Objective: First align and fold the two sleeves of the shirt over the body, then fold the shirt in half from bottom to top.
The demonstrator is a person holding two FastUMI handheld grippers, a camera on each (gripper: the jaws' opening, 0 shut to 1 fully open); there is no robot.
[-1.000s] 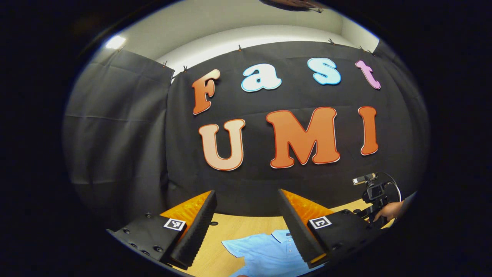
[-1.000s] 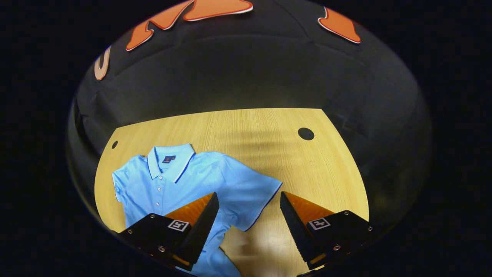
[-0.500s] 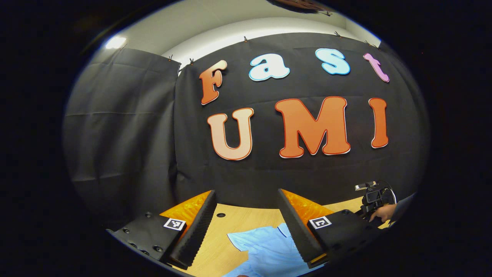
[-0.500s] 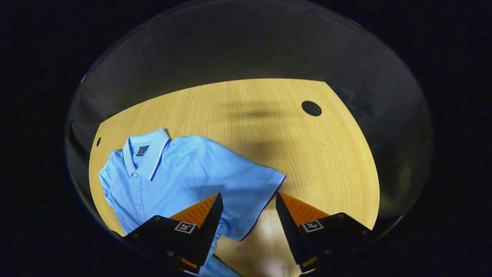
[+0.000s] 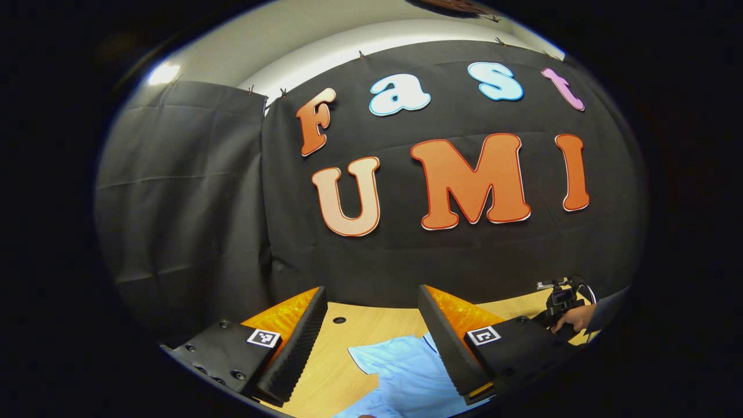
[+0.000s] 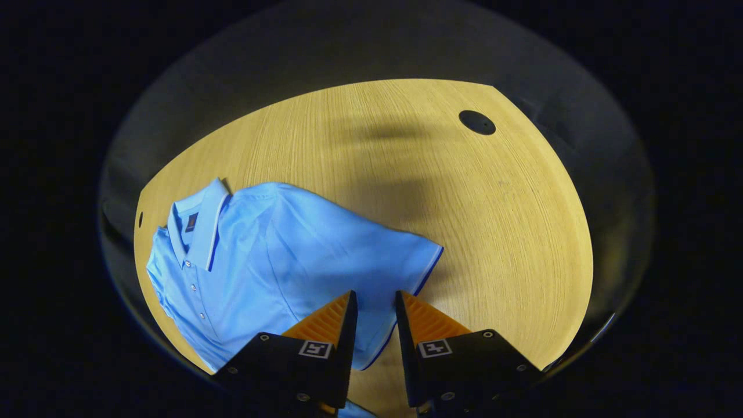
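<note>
Right gripper [image 6: 374, 307]: fingers drawn near together with a narrow gap left between them, poised over the hem edge of the shirt's sleeve [image 6: 400, 264]; whether they pinch the cloth cannot be told.

Shirt [image 6: 273, 261]: light blue polo, lying flat on the table, collar [image 6: 200, 217] toward the far left edge in the right gripper view, button placket running down beside it. The sleeve spreads out to the right, trimmed with a dark line along its hem.

Table [image 6: 464, 220]: pale wood grain, with a round dark hole [image 6: 476, 122] near its far right corner, well apart from the shirt. Soft shadows fall across the bare wood beyond the sleeve.

Left gripper [image 5: 371, 325]: fingers spread wide, holding nothing, raised above the table and pointed toward the booth wall [image 5: 191, 191]. Between its fingers, the shirt's collar end [image 5: 406, 371] shows on the table below, with a small dark hole [image 5: 339, 320] in the wood just beyond.

Farther off at the right of the left gripper view: a hand [image 5: 572, 318] gripping the other gripper's handle, a dark sleeve behind it.
</note>
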